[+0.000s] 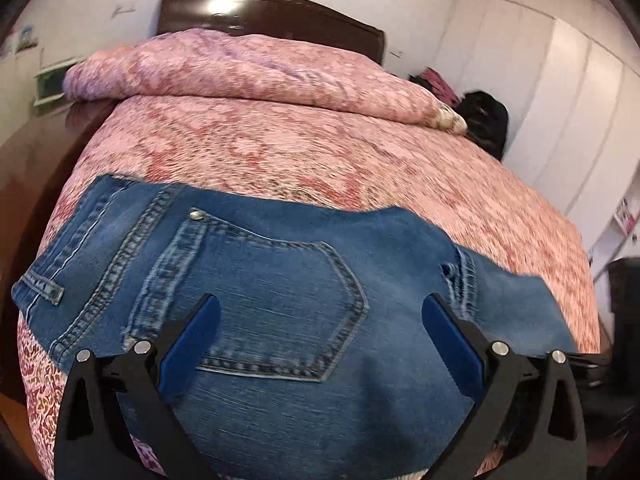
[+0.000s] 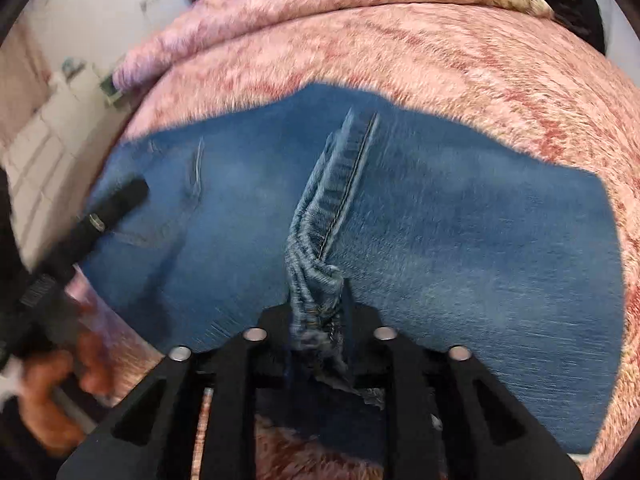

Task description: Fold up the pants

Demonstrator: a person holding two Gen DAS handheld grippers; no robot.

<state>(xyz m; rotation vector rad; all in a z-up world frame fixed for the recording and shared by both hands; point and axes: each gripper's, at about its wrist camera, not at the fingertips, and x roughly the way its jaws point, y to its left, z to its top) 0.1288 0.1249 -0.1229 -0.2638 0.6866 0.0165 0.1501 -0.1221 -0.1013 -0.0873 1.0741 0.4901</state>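
Observation:
Blue jeans (image 1: 280, 280) lie folded on a pink patterned bedspread (image 1: 300, 152), back pocket facing up. My left gripper (image 1: 320, 320) is open, its blue-padded fingers (image 1: 192, 336) spread wide just above the pocket, holding nothing. In the right wrist view the jeans (image 2: 460, 240) fill the middle. My right gripper (image 2: 320, 308) is shut on a bunched seam edge of the jeans (image 2: 320, 272), which rises from the cloth into the jaws. The left gripper (image 2: 100, 216) and the hand holding it show at the left of the right wrist view.
A rolled pink quilt (image 1: 248, 68) lies across the head of the bed under a dark wooden headboard (image 1: 272, 8). A black object (image 1: 484, 120) sits at the bed's far right corner. White wardrobe doors (image 1: 560, 100) stand to the right. The bed's left edge drops to a wooden floor.

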